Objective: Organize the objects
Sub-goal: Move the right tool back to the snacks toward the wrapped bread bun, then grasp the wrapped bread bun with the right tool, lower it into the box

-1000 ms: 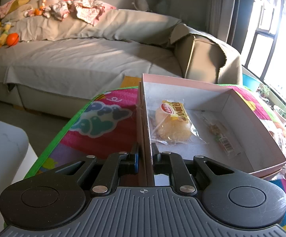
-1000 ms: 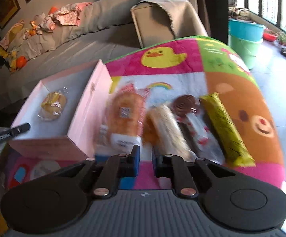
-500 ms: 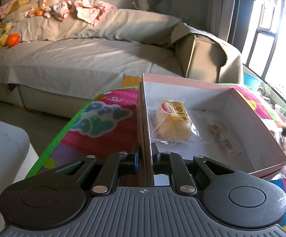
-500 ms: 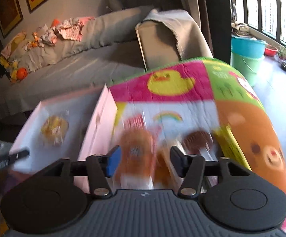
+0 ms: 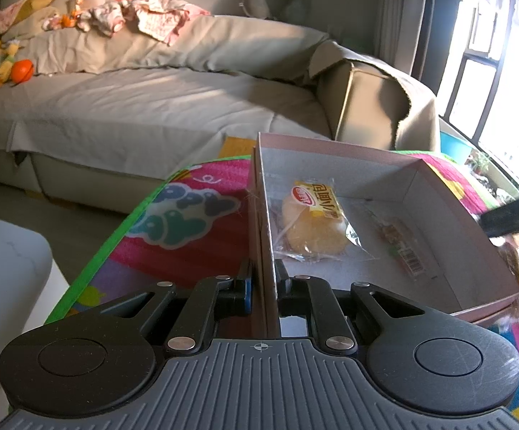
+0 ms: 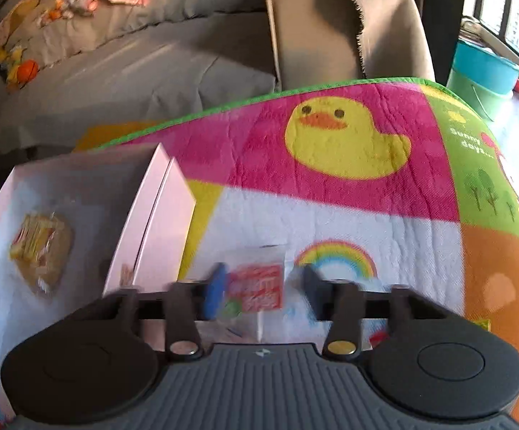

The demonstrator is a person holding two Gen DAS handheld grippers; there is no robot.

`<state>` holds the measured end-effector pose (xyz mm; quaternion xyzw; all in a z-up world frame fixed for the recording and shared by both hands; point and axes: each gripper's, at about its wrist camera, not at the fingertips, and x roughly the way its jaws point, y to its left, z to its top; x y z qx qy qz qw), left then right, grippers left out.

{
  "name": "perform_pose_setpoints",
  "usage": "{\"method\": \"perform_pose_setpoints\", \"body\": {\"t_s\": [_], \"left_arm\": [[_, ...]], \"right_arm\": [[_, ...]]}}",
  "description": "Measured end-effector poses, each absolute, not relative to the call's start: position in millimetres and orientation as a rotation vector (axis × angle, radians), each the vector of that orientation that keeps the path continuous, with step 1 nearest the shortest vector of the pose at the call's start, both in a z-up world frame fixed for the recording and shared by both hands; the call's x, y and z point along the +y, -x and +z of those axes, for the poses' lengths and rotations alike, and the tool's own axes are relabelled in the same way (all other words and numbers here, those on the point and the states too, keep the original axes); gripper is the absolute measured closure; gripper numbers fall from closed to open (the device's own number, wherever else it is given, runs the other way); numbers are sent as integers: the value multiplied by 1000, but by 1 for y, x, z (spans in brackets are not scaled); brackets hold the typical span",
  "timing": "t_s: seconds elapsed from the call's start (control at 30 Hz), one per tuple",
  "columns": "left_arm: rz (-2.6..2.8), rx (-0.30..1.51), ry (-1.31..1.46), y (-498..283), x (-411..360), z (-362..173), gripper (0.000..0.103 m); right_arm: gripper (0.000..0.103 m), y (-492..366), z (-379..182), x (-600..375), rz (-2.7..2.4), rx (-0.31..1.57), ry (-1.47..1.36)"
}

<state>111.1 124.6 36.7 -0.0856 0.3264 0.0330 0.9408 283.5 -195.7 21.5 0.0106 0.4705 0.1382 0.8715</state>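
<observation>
My left gripper (image 5: 263, 279) is shut on the near-left wall of the pink box (image 5: 463, 222). Inside the box lie a wrapped yellow bun (image 5: 311, 224) and a small clear snack packet (image 5: 401, 247). In the right wrist view the box (image 6: 151, 222) stands at the left with the bun (image 6: 40, 251) in it. My right gripper (image 6: 261, 288) is open and low over a red-and-white snack packet (image 6: 257, 286) on the play mat; the packet's top shows between the fingers, the rest is hidden under the gripper body.
A colourful play mat (image 6: 345, 143) with a duck picture covers the table. A grey sofa (image 5: 151, 107) with clothes and toys stands behind. A white cabinet (image 5: 4, 286) is at the left. Blue and green buckets (image 6: 481, 71) stand near the window.
My right gripper has opened and moved forward and down over the snack packets, so most of them are now hidden beneath it. My left gripper has kept still on the box wall.
</observation>
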Motion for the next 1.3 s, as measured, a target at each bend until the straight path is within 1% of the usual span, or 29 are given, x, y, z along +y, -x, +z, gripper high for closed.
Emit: {"method": "perform_pose_setpoints", "body": {"t_s": [0.03, 0.1, 0.2, 0.37, 0.47, 0.53, 0.57, 0.6, 0.63, 0.67, 0.93, 1.0, 1.3], "left_arm": [[68, 666, 174, -111, 125, 37, 90], [71, 666, 175, -111, 126, 36, 90], [74, 666, 179, -112, 125, 36, 90], [73, 668, 182, -112, 125, 37, 90], [73, 668, 182, -112, 126, 36, 90], [73, 668, 185, -111, 127, 36, 90], [74, 668, 185, -111, 127, 36, 90], [74, 668, 184, -111, 127, 36, 90], [75, 669, 183, -111, 127, 36, 90], [74, 669, 183, -112, 126, 36, 90], [77, 665, 164, -111, 124, 36, 90], [70, 660, 149, -111, 124, 36, 90], [69, 656, 162, -111, 126, 34, 90]], "right_arm": [[81, -277, 23, -201, 302, 989, -38], [88, -261, 29, -210, 302, 975, -5], [93, -234, 38, -219, 317, 965, 42], [94, -180, 55, -235, 342, 932, 74], [93, -148, 62, -233, 333, 878, 155], [80, -131, 66, -233, 317, 848, 170], [57, -124, 68, -233, 316, 831, 152], [28, -119, 69, -232, 319, 816, 126], [18, -112, 69, -231, 325, 802, 96], [12, -106, 68, -228, 333, 795, 75], [12, -105, 27, -194, 285, 835, -16], [12, -106, 18, -192, 253, 844, 1], [12, -90, 20, -223, 109, 797, 91]]}}
